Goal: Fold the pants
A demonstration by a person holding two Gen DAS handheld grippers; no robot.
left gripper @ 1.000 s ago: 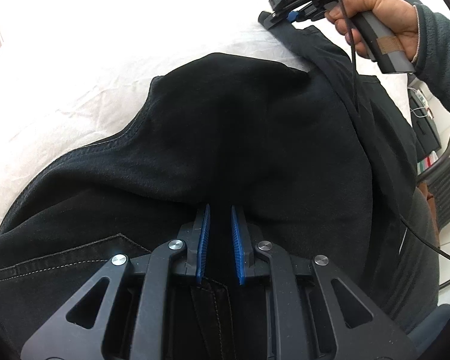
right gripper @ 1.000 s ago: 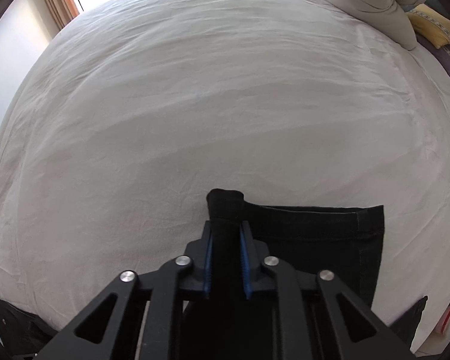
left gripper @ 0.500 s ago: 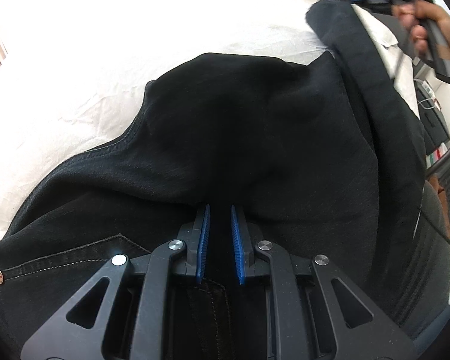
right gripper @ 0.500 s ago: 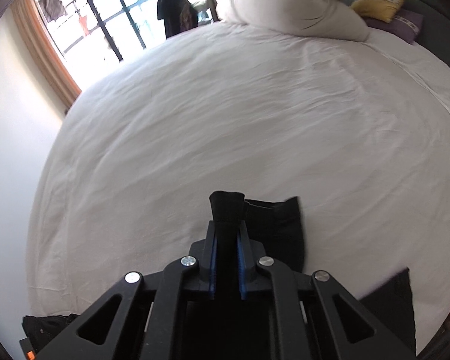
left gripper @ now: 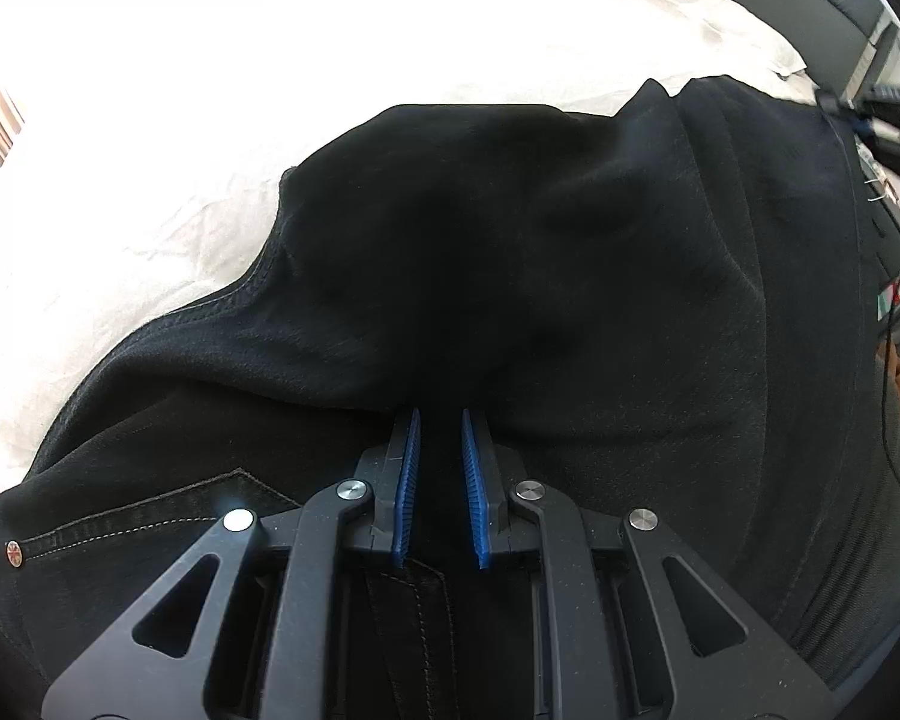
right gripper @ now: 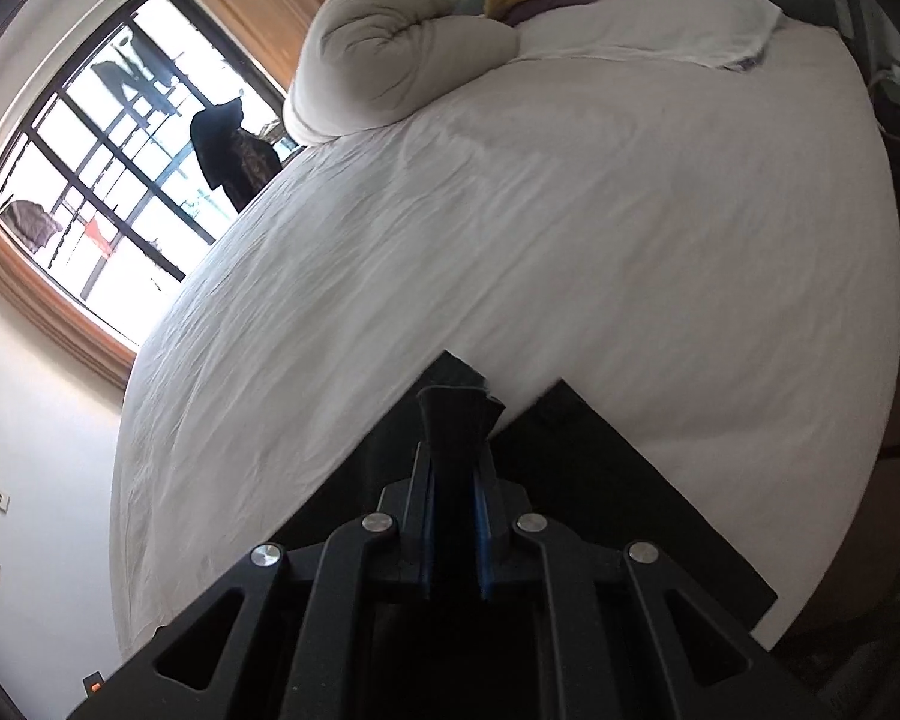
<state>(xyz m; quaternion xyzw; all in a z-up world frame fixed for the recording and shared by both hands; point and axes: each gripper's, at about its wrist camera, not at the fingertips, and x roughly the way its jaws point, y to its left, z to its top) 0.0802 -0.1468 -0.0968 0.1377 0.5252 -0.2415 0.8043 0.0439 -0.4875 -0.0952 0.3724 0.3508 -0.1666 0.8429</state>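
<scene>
While the black denim pants (left gripper: 510, 276) lie spread on the white-sheeted bed (left gripper: 210, 90), the left gripper (left gripper: 438, 480) pins the waist, jaws clenched on cloth. The right gripper (right gripper: 453, 504), jaws clamped on the leg hems, carries them; next, lay hems onto the waistband.

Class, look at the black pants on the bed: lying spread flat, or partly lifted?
Partly lifted. The right gripper pinches a bunched end of the pants above the bed; the cloth drapes unevenly.
</scene>
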